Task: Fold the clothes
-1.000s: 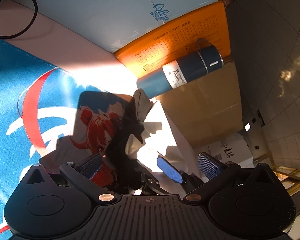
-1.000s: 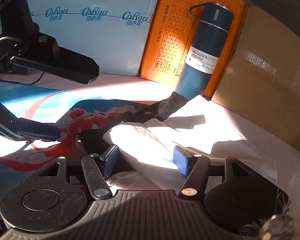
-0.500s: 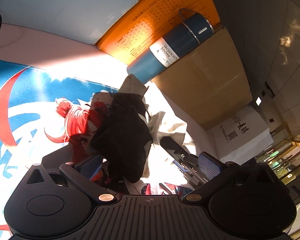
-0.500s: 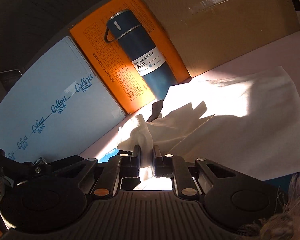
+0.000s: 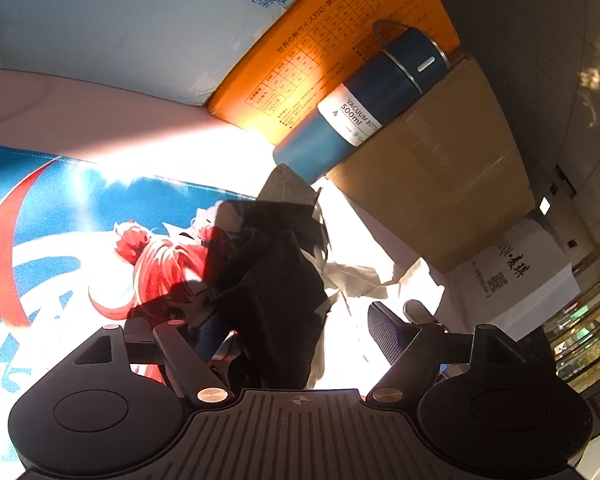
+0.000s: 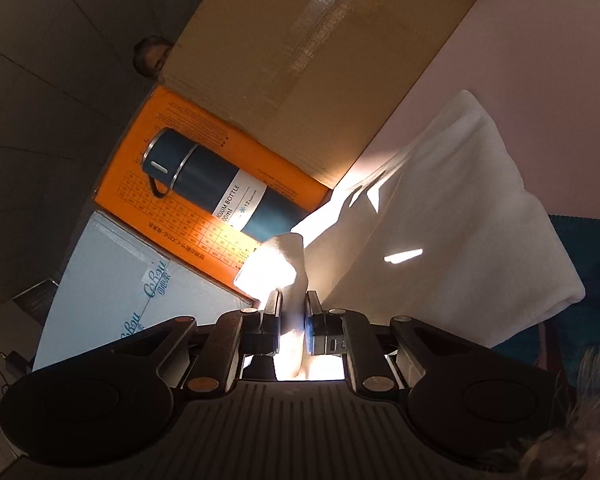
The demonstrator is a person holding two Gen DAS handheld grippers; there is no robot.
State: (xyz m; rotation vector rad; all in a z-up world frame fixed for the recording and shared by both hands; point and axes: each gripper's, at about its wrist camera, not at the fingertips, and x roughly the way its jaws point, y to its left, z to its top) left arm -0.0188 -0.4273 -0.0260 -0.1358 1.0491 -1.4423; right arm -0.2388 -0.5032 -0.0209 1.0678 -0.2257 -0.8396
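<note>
Right tongs (image 6: 292, 320), open a second ago, now pinch the white cloth (image 6: 440, 220) and lift its corner off the table, while the left tongs (image 5: 296, 332) narrow around the dark garment (image 5: 268, 292), so folding begins.

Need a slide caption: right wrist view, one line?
Right tongs shut on a white garment, a blue vacuum bottle and boxes behind.

Right gripper (image 6: 292, 320), open over white cloth garment (image 6: 440, 240) a sec ago, now clamps a bunched fold; its view rolled, boxes now upper left. Left gripper (image 5: 288, 332) jaws closing, dark shadowed fabric bunch (image 5: 268, 292) risen between them at frame centre.
</note>
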